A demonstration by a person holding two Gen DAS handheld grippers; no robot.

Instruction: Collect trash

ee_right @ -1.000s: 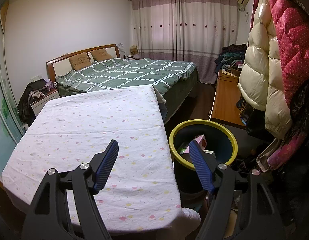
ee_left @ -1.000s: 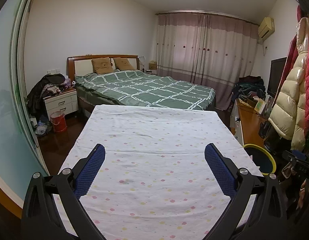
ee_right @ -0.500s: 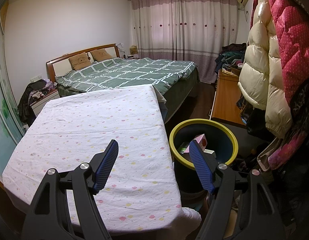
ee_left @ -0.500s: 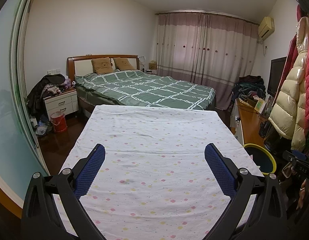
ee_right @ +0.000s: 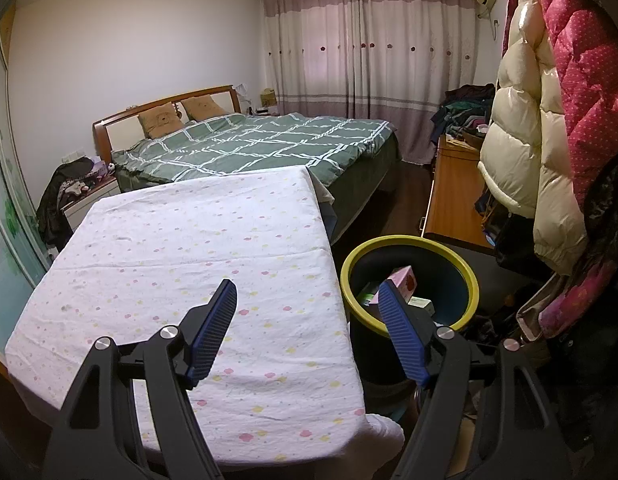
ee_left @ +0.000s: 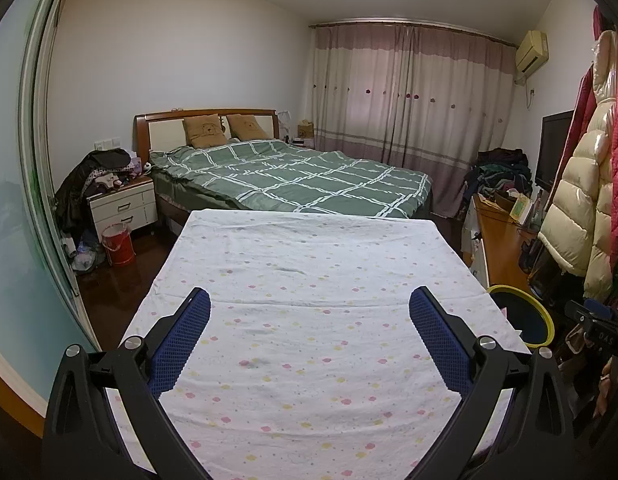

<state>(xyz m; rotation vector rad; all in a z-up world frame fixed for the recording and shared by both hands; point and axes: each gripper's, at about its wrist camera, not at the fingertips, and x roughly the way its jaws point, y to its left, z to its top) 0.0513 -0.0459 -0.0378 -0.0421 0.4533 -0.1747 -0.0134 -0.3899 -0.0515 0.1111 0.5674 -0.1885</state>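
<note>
Filling the far half of the room, a bed [ee_left: 293,176] under a green checked duvet stands against the wall, with pink-and-white curtains [ee_left: 413,96] drawn behind it. Nearer, a worktop [ee_left: 309,288] covered by a white cloth with small pastel flowers takes up the middle of both views, its cloth bare of objects. Puffy coats [ee_right: 549,112], one cream and one red, hang along the right side beside a wooden desk [ee_right: 453,200]. A dark trash bin [ee_right: 465,276] with a yellow-green rim stands on the floor just beside the worktop's right edge; inside it lie a pink carton [ee_right: 405,278] and a few green-and-white boxes [ee_right: 419,303]. At the bed's left a white nightstand [ee_left: 123,206] is heaped with clothes, and a red bucket [ee_left: 118,244] sits on the floor before it. The left gripper [ee_left: 309,316] hovers over the cloth with its blue-padded fingers spread wide and nothing between them. The right gripper [ee_right: 307,316] is likewise wide apart and holds nothing, its left finger over the worktop's corner and its right finger in line with the bin's opening.
</note>
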